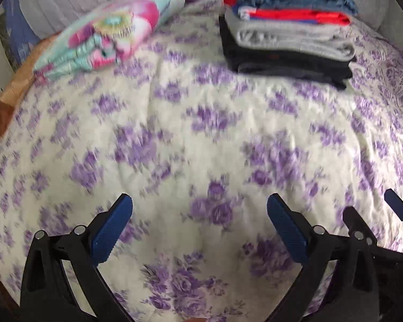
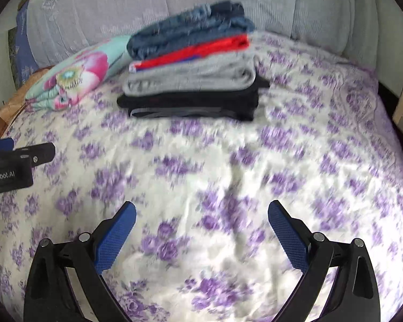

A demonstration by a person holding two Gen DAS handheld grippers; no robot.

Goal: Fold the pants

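Observation:
A stack of folded pants (image 1: 287, 32) lies at the far side of the bed: blue jeans on top, then red, grey and black layers. The same stack shows in the right wrist view (image 2: 193, 72). My left gripper (image 1: 200, 204) is open and empty above the floral bedspread (image 1: 201, 134), well short of the stack. My right gripper (image 2: 201, 209) is open and empty over the bedspread (image 2: 228, 166). The right gripper's fingers (image 1: 395, 204) show at the lower right of the left wrist view. The left gripper's body (image 2: 13, 163) shows at the left edge of the right wrist view.
A colourful flowered pillow (image 1: 107, 32) lies at the far left of the bed, left of the stack, also in the right wrist view (image 2: 78, 75). A pale grey headboard cushion (image 2: 174, 0) runs along the back. A brown paper bag (image 1: 8, 99) sits at the bed's left edge.

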